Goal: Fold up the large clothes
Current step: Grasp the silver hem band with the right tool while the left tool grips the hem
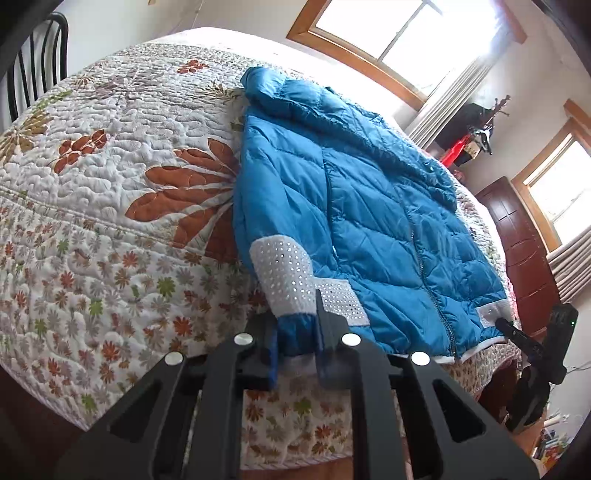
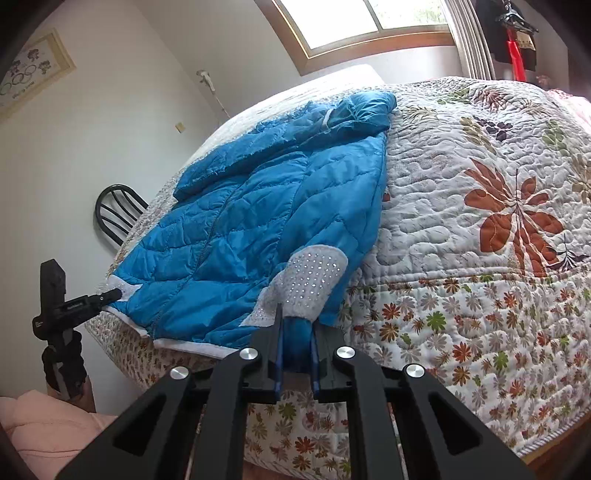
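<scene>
A blue quilted jacket (image 1: 388,206) lies front up, zipped, on a floral quilted bed (image 1: 110,206). Its hood points toward the window. Each sleeve lies along the body and ends in a white studded patch (image 1: 284,266) above a blue cuff. My left gripper (image 1: 295,325) is shut on the near sleeve's blue cuff at the bed's front edge. In the right wrist view my right gripper (image 2: 297,326) is shut on the other sleeve's cuff below its white studded patch (image 2: 314,280). Each view shows the other gripper far off at the jacket's (image 2: 251,221) opposite lower corner: right gripper (image 1: 508,326), left gripper (image 2: 109,295).
A black chair (image 1: 37,62) stands beyond the bed's far left corner. Windows (image 1: 399,29) with curtains, a dark wooden door (image 1: 517,240) and hanging clothes (image 1: 476,136) line the right wall. Pink fabric (image 2: 48,424) lies low at left in the right wrist view.
</scene>
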